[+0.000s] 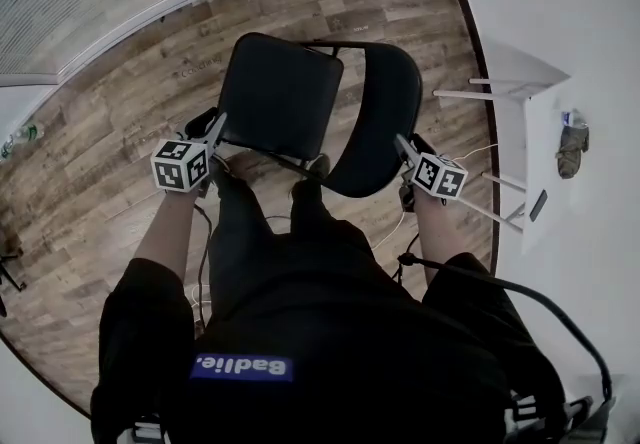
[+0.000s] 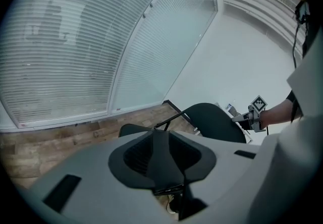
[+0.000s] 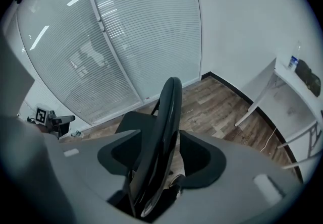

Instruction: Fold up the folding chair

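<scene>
Left tongs [image 1: 217, 124], slightly apart, straddle the seat [image 1: 280, 97] edge of the folding chair [image 1: 322, 164]. Right tongs [image 1: 402, 142], wide apart, straddle the backrest [image 1: 380, 122] rim, with floor showing past it. Chair stands on the wood floor [image 1: 110, 142] just before the person. Only the left gripper view shows the far marker cube [image 2: 258, 103] beyond the backrest. Only the head view shows both tongs together. White bench [image 1: 545, 162] at right, partly cut off. The person's legs [image 1: 270, 232] hide the chair's lower frame.

White side table [image 1: 545, 140], wooden floor [image 1: 100, 162]
</scene>
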`<state>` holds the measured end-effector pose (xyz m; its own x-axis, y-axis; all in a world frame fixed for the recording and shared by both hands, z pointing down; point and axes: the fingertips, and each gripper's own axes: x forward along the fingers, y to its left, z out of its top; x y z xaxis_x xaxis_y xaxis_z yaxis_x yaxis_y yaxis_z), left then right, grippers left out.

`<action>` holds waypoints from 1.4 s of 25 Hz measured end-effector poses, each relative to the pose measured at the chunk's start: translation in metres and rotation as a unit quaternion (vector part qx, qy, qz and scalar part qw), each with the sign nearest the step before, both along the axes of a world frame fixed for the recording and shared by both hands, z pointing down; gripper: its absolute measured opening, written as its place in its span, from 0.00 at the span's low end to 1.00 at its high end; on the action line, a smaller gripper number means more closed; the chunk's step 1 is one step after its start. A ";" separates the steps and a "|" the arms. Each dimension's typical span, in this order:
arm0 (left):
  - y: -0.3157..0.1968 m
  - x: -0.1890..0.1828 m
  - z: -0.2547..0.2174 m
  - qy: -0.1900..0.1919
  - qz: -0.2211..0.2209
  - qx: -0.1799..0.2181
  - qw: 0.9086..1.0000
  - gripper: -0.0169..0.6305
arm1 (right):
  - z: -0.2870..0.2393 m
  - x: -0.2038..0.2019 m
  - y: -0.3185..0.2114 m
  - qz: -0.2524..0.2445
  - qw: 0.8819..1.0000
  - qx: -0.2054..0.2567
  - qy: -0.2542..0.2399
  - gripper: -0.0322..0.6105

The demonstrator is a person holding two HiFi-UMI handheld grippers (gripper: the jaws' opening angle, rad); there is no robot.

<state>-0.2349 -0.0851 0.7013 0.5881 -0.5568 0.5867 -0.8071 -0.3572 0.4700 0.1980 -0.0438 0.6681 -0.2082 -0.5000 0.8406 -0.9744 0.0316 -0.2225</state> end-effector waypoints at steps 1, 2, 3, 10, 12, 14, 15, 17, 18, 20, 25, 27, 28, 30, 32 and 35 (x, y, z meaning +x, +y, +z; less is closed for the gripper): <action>0.000 -0.003 0.008 -0.005 0.001 -0.008 1.000 0.16 | 0.003 0.001 0.000 0.002 1.000 -0.003 -0.001 0.37; 0.001 -0.006 0.016 -0.010 0.004 -0.015 1.000 0.17 | 0.006 0.001 0.000 0.003 1.000 -0.006 -0.001 0.38; 0.002 -0.009 0.024 -0.014 0.007 -0.022 1.000 0.18 | 0.009 0.001 0.000 0.002 1.000 -0.009 0.000 0.38; -0.001 -0.032 0.099 -0.010 -0.005 -0.094 0.995 0.32 | 0.027 0.001 -0.008 0.011 1.000 -0.019 -0.002 0.42; -0.002 -0.032 0.118 -0.003 0.000 -0.108 0.994 0.34 | 0.031 0.000 -0.009 0.006 1.000 -0.022 0.000 0.42; -0.003 -0.029 0.138 0.006 0.023 -0.119 0.993 0.35 | 0.036 0.000 -0.009 0.001 1.000 -0.027 0.004 0.42; -0.004 -0.028 0.148 0.010 0.038 -0.125 0.991 0.36 | 0.039 -0.001 -0.009 -0.001 1.000 -0.030 0.005 0.42; -0.005 -0.029 0.170 0.015 0.059 -0.141 0.988 0.37 | 0.046 -0.003 -0.009 0.000 0.999 -0.035 0.004 0.43; -0.007 -0.031 0.181 0.017 0.065 -0.150 0.986 0.38 | 0.048 -0.004 -0.009 0.001 0.999 -0.037 0.004 0.43; -0.012 -0.035 0.199 0.021 0.073 -0.163 0.984 0.40 | 0.054 -0.007 -0.009 0.003 0.999 -0.042 0.003 0.43; -0.026 -0.038 0.243 0.015 0.101 -0.176 0.979 0.43 | 0.065 -0.012 -0.012 0.006 0.999 -0.053 -0.003 0.43; -0.028 -0.036 0.261 0.013 0.109 -0.187 0.976 0.44 | 0.067 -0.015 -0.011 0.004 0.998 -0.061 -0.005 0.43; -0.030 -0.036 0.270 0.013 0.112 -0.191 0.975 0.44 | 0.069 -0.017 -0.010 0.000 0.998 -0.070 -0.004 0.42; -0.033 -0.035 0.287 0.011 0.119 -0.199 0.973 0.44 | 0.075 -0.022 -0.006 -0.013 0.996 -0.093 -0.004 0.42; -0.036 -0.034 0.305 0.009 0.126 -0.206 0.970 0.45 | 0.080 -0.026 -0.003 -0.024 0.993 -0.116 -0.008 0.41; -0.043 -0.031 0.330 0.006 0.138 -0.213 0.967 0.45 | 0.085 -0.026 -0.003 -0.023 0.991 -0.132 -0.010 0.36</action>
